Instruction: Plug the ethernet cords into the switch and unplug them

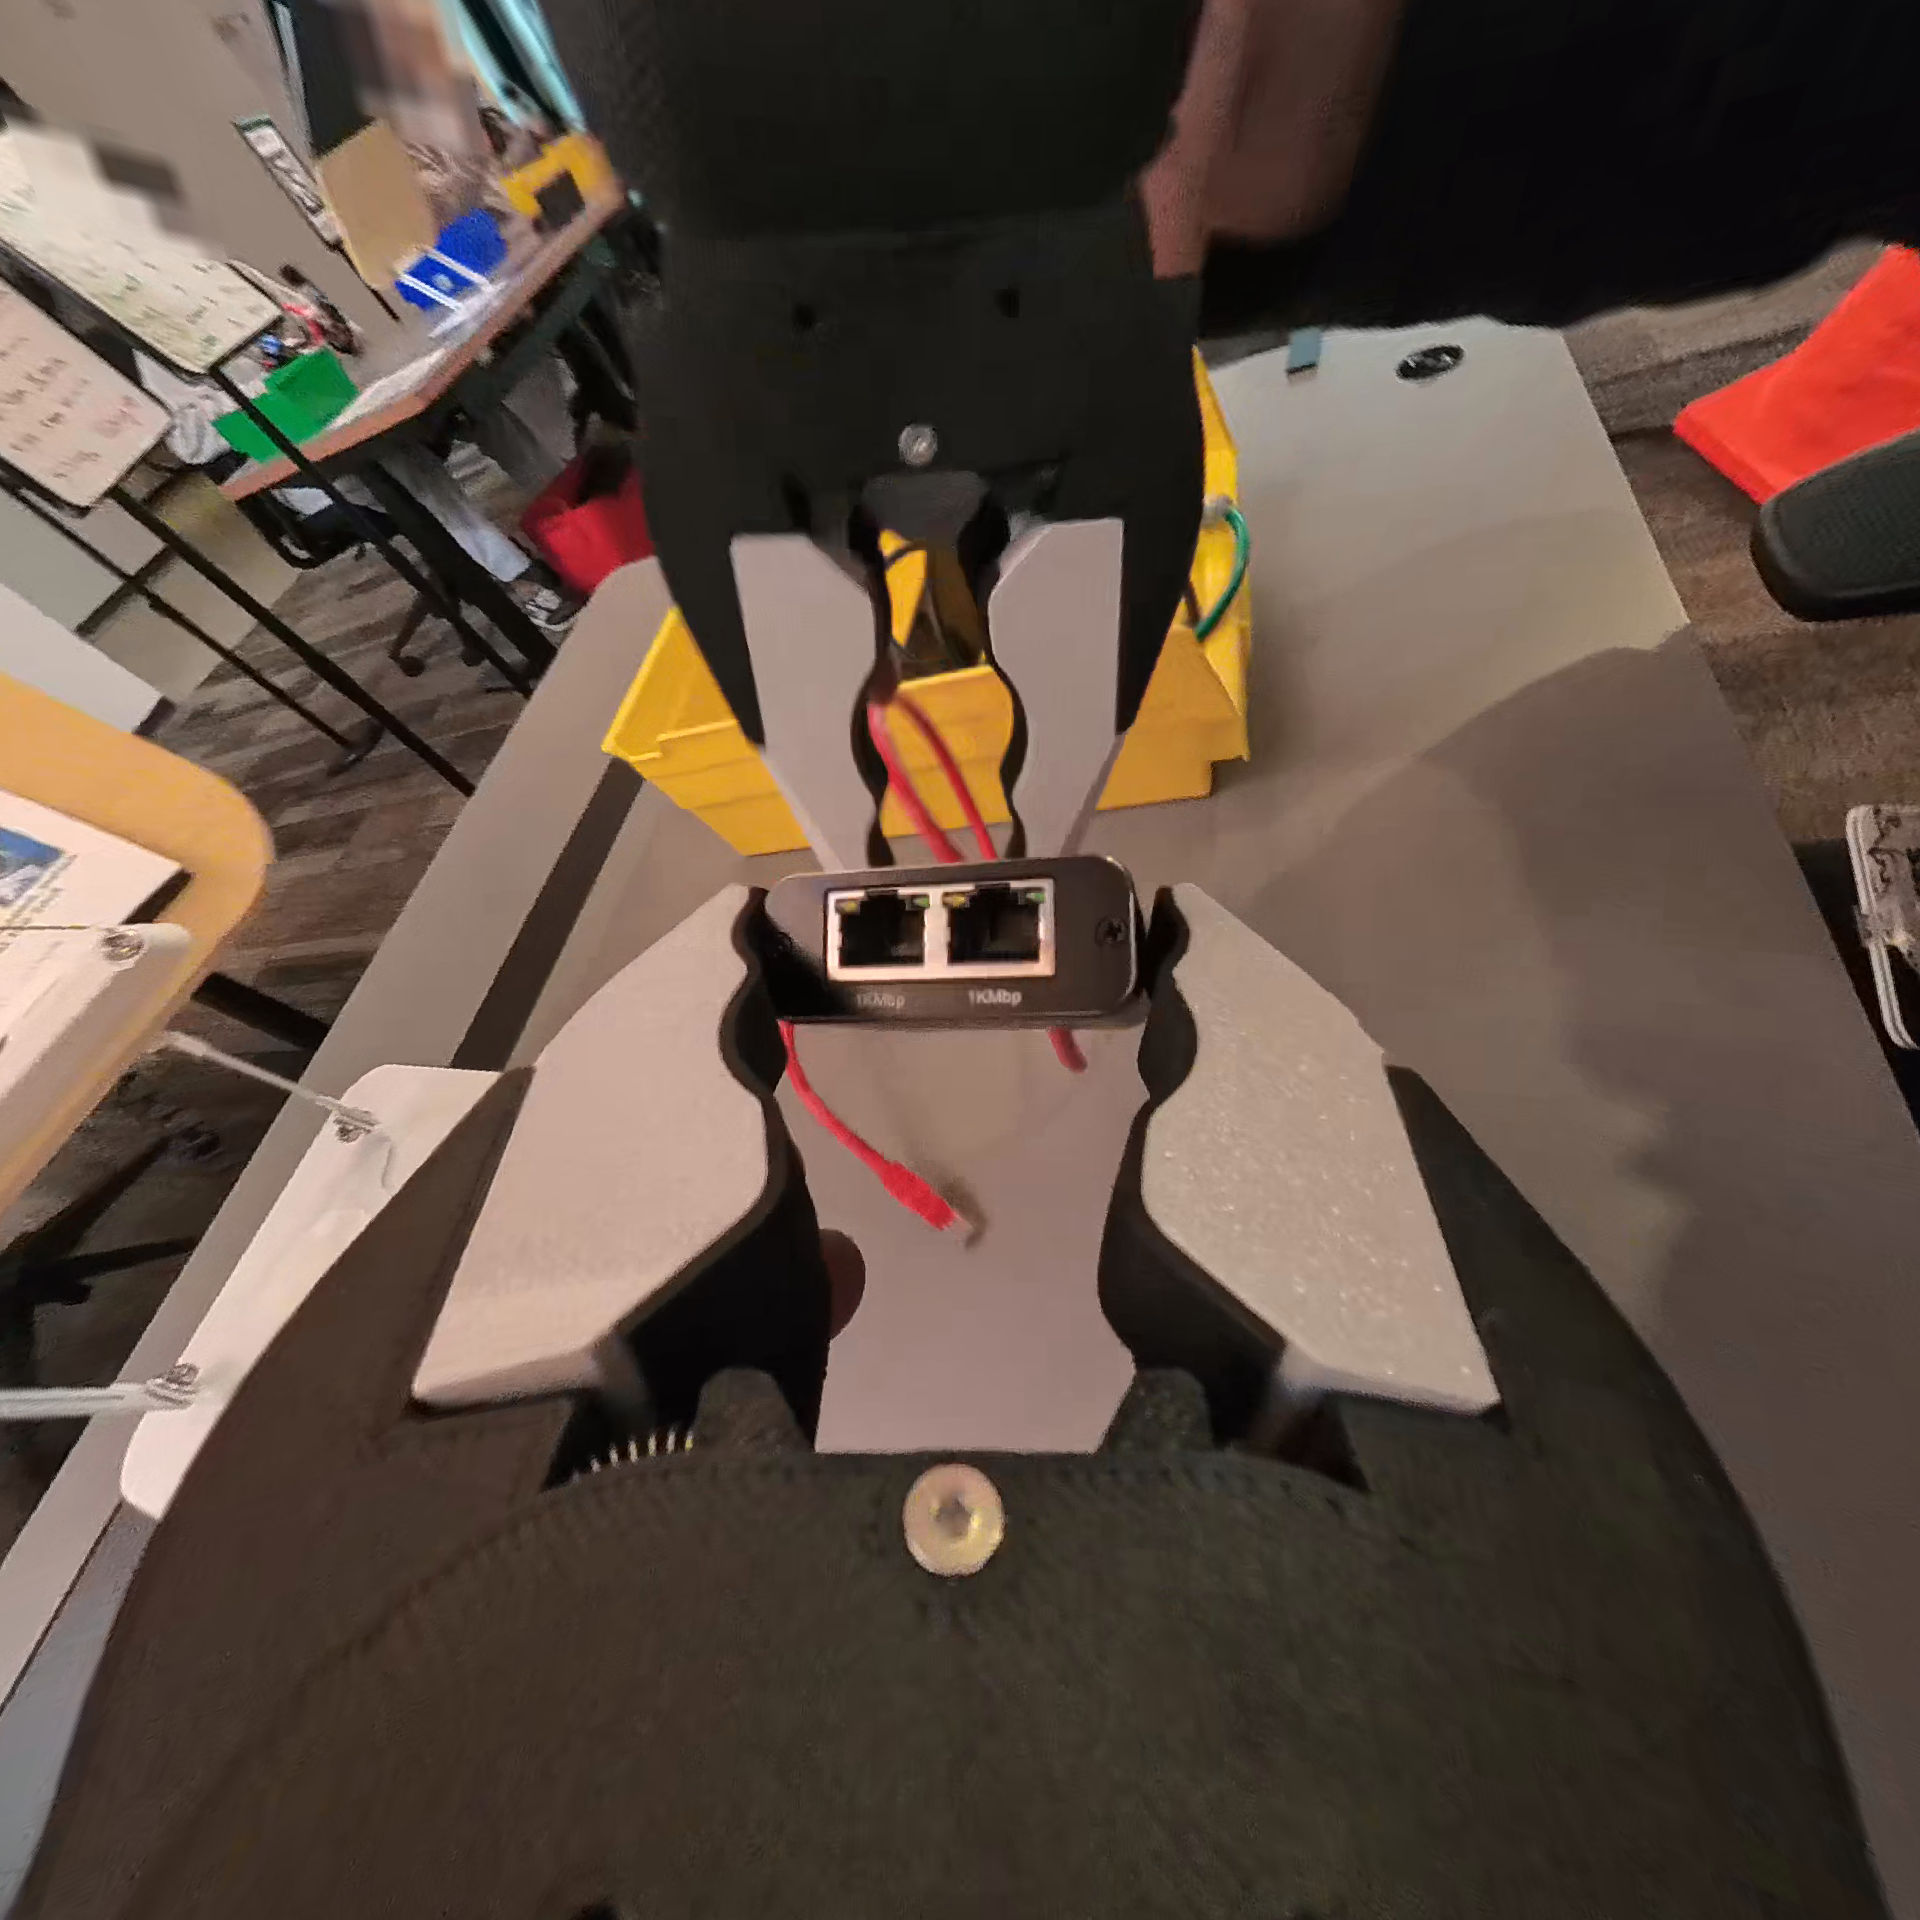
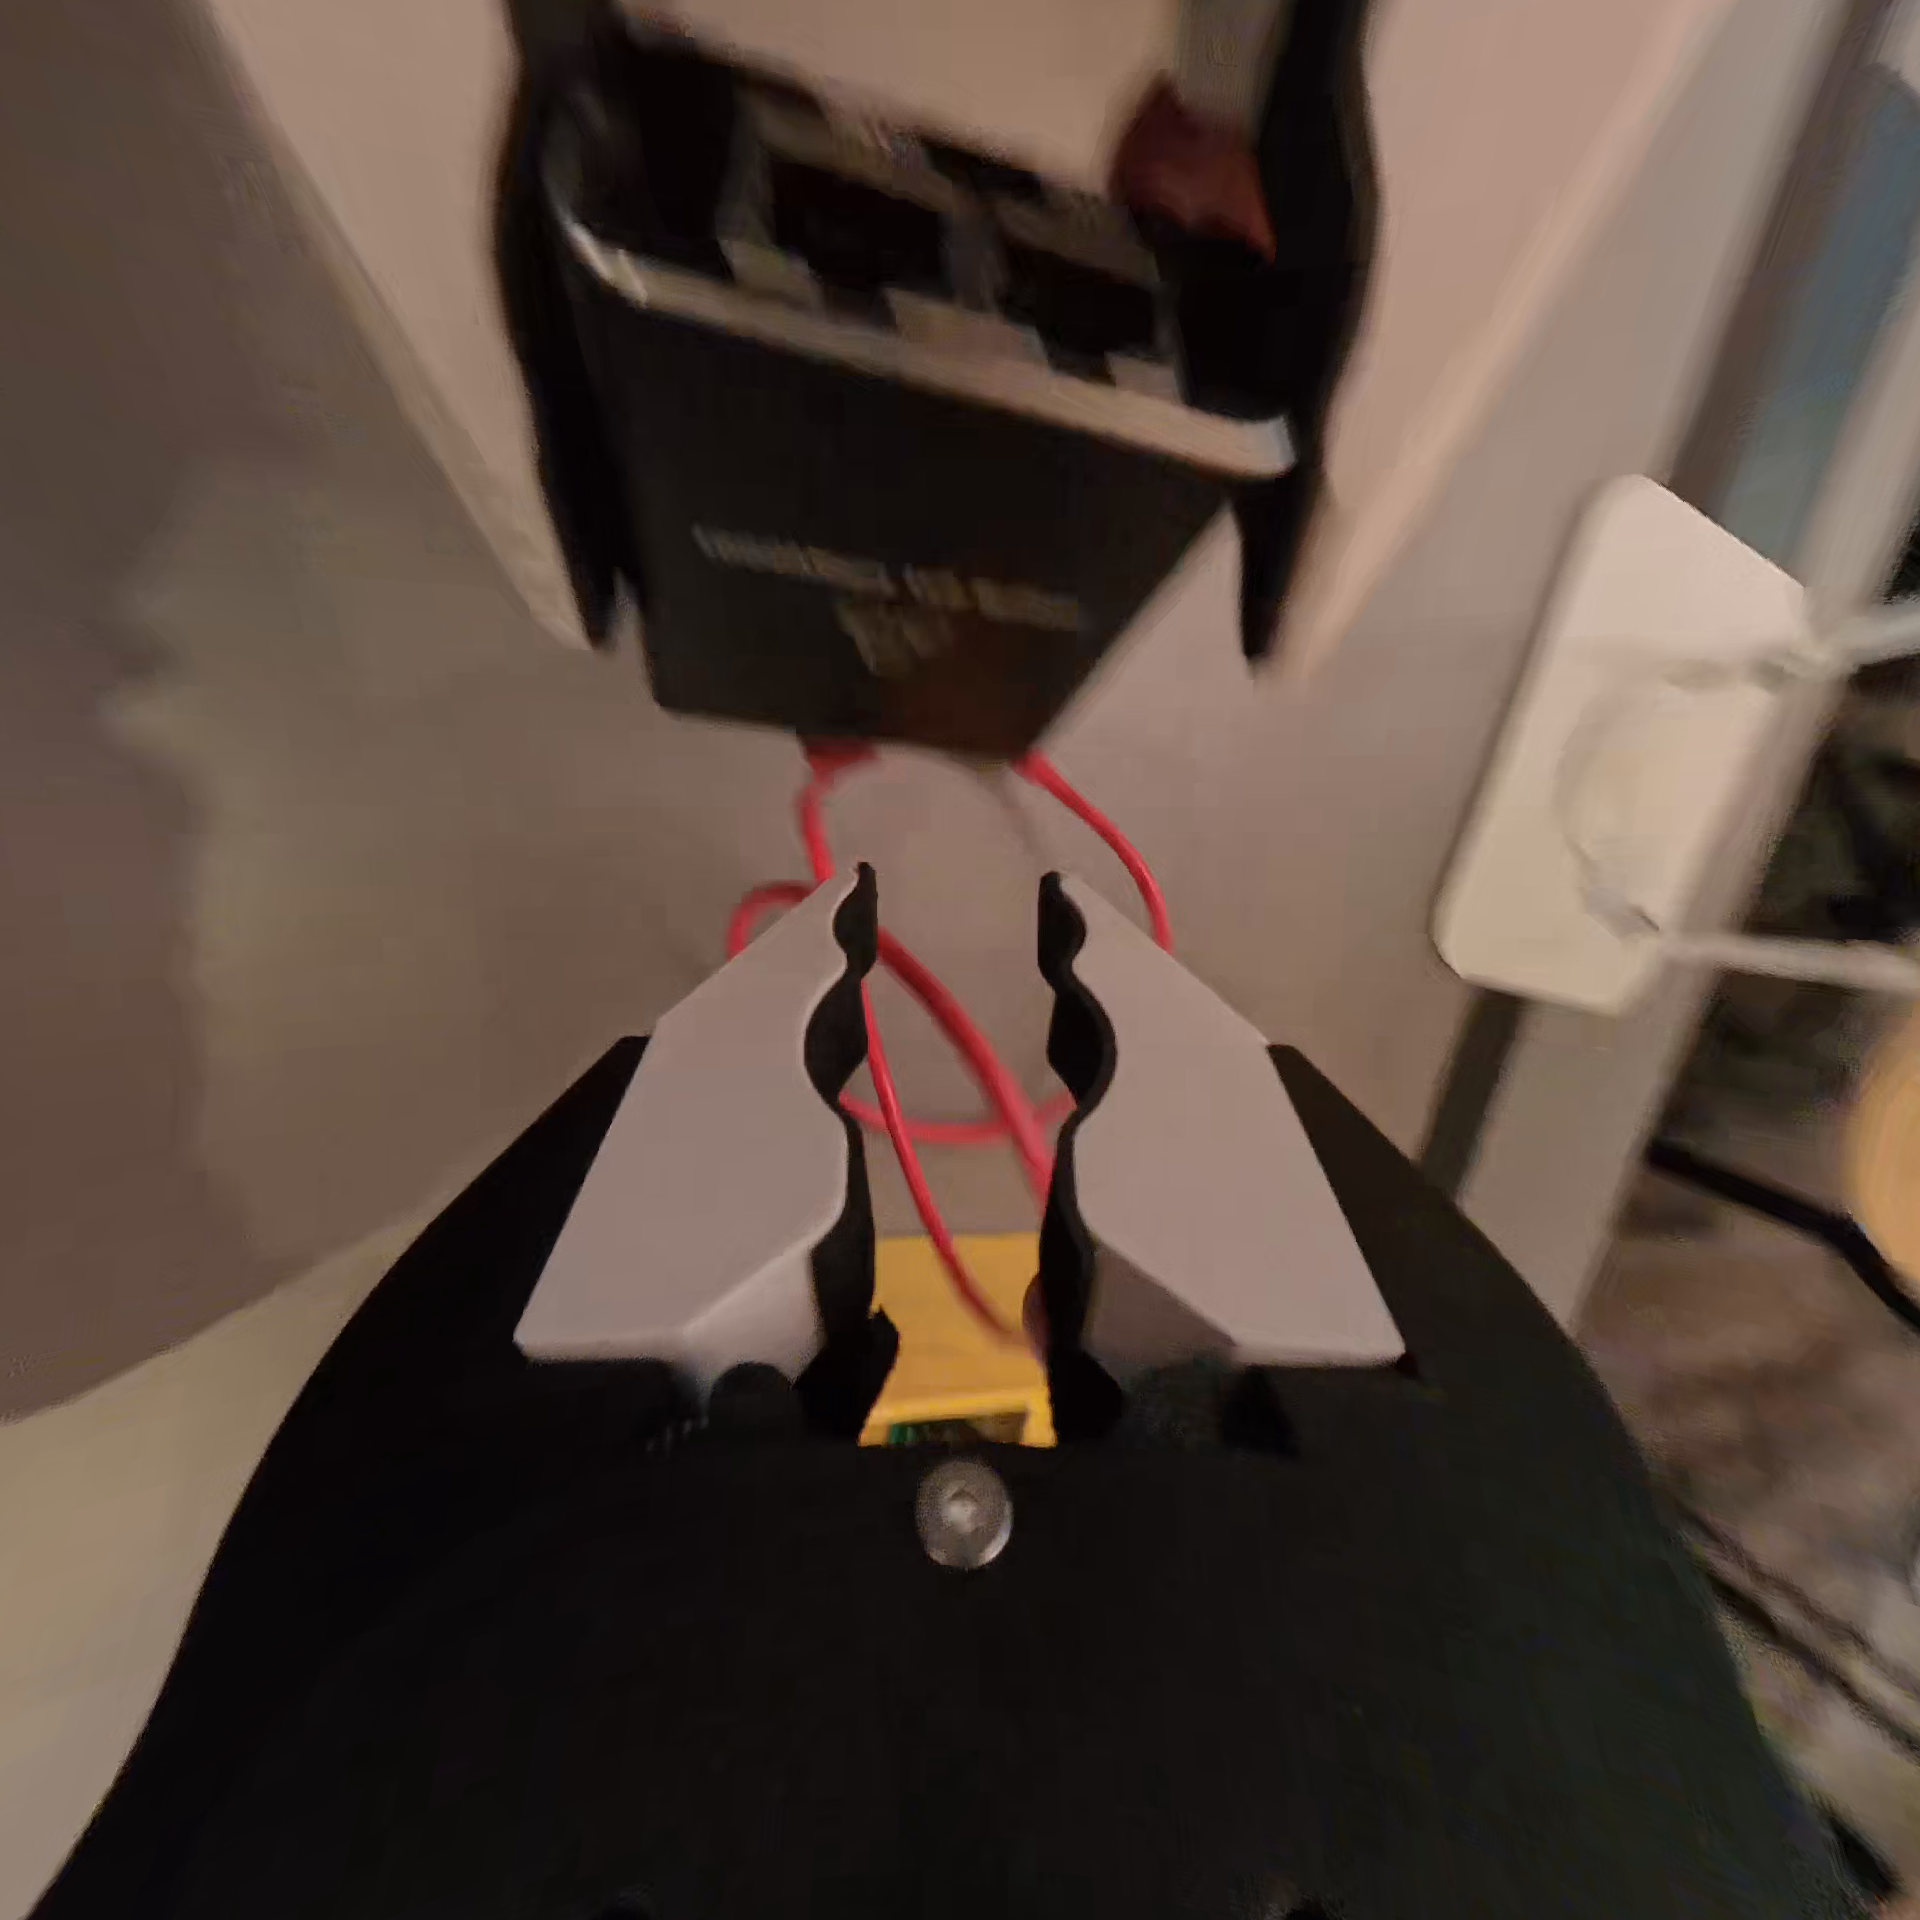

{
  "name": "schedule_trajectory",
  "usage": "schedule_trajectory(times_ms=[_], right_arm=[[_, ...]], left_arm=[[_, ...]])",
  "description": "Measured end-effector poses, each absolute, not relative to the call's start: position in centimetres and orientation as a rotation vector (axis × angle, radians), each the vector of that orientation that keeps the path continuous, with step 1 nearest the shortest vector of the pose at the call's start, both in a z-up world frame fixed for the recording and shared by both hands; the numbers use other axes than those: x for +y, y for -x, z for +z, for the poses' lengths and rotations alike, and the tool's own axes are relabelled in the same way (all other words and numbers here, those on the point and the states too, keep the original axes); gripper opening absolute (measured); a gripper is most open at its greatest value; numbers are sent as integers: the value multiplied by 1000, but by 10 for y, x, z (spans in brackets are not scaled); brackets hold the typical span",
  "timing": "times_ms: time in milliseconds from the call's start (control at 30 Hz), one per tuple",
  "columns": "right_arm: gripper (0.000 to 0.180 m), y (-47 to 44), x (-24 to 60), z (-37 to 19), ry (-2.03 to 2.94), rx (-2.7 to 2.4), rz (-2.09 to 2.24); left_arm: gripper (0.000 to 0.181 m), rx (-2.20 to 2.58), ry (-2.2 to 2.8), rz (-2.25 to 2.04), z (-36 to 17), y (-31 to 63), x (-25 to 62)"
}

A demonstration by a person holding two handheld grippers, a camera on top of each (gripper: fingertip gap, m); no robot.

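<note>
both ports facing the left wrist cam are empty, so nothing's plugged on that side of the switch (image 1: 951, 940). red ethernet cords (image 1: 940, 764) run from the far end; in the right wrist view they seem to come out of the switch's other end, but it's too blurred to say if they're seated. one loose red plug (image 1: 928, 1197) lies on the grey table (image 1: 1455, 831), near side, under the switch. my read: either early on or just after an unplug, can't tell which; plugging that loose end looks like what's left.

left gripper (image 1: 951, 935) is clamped on the switch sides, holding it level above the table. right gripper (image 2: 951, 888) faces it from the far side, tips close behind the switch, jaws narrowly parted w/ cord passing between, gripping nothing as far as i can see. yellow bin (image 1: 675, 727) sits behind.
</note>
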State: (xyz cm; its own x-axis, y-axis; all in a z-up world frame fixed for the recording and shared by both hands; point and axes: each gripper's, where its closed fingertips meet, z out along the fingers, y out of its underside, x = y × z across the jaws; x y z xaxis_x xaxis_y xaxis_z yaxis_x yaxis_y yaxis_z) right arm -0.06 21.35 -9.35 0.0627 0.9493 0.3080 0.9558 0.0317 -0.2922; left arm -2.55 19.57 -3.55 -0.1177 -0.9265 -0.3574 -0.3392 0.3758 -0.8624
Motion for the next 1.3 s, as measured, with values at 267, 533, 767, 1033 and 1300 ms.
schedule_trajectory(times_ms=[267,533,767,1033,1300], right_arm=[[53,18,194,-56,1801,-1344,408],[9,42,203,-63,1615,-1153,585],[9,21,212,-78,1747,-1333,285],[9,2,226,-92,1829,-1631,-244],[9,26,224,-84,1760,-1626,-366]], left_arm=[[67,1507,1134,-933,-14,21,199],[66,1477,1118,-960,-7,20,193],[74,1616,1198,-798,-34,27,206],[97,1707,1256,-427,-44,33,220],[78,1824,1245,-282,-76,41,227]])
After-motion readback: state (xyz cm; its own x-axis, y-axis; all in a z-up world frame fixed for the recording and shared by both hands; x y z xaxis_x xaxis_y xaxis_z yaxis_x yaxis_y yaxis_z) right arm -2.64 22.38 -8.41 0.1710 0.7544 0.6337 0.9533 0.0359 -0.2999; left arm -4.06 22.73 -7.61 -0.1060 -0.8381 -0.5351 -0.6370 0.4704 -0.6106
